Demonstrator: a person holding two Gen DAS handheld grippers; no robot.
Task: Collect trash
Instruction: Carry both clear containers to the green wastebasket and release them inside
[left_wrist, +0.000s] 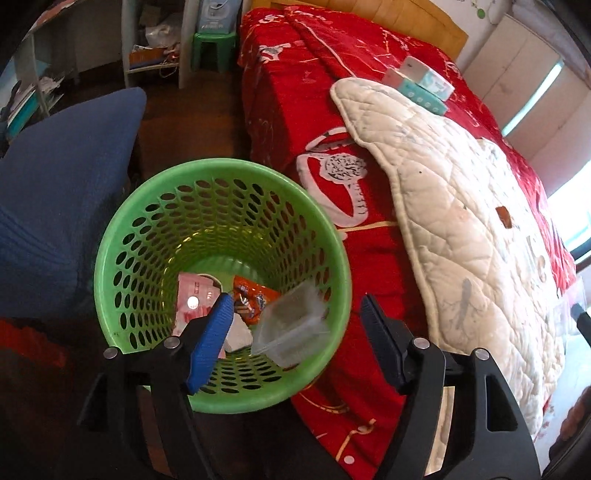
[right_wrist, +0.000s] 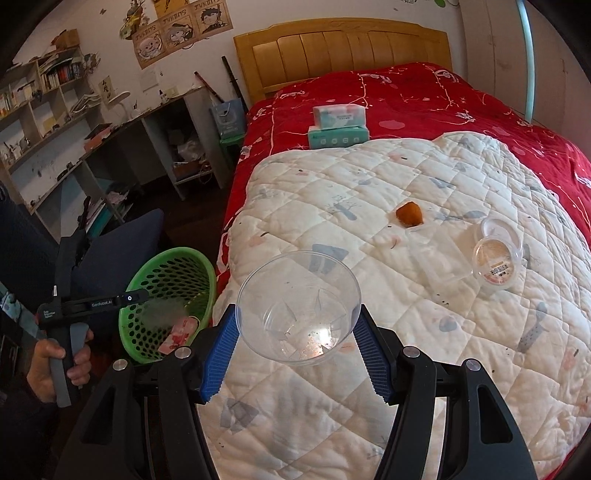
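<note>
A green perforated bin (left_wrist: 155, 206) stands beside the bed and holds a pink packet (left_wrist: 192, 299), an orange wrapper (left_wrist: 255, 295) and a blurred clear plastic tray (left_wrist: 291, 325) that seems to be falling in. My left gripper (left_wrist: 295, 306) is open above the bin. My right gripper (right_wrist: 297, 325) is shut on a clear plastic bowl (right_wrist: 299, 306), held above the white quilt (right_wrist: 332, 192). An orange peel (right_wrist: 409, 213), a flat clear tray (right_wrist: 439, 258) and a round lidded tub (right_wrist: 496, 254) lie on the quilt. The bin also shows in the right wrist view (right_wrist: 170, 266), with the left gripper (right_wrist: 144, 299) over it.
A red bedspread (left_wrist: 295, 92) covers the bed, with two stacked tissue packs (right_wrist: 338, 127) near the headboard (right_wrist: 343, 51). A blue chair (left_wrist: 62, 184) stands left of the bin. A desk with shelves (right_wrist: 55, 129) and a green stool (left_wrist: 214, 48) are beyond.
</note>
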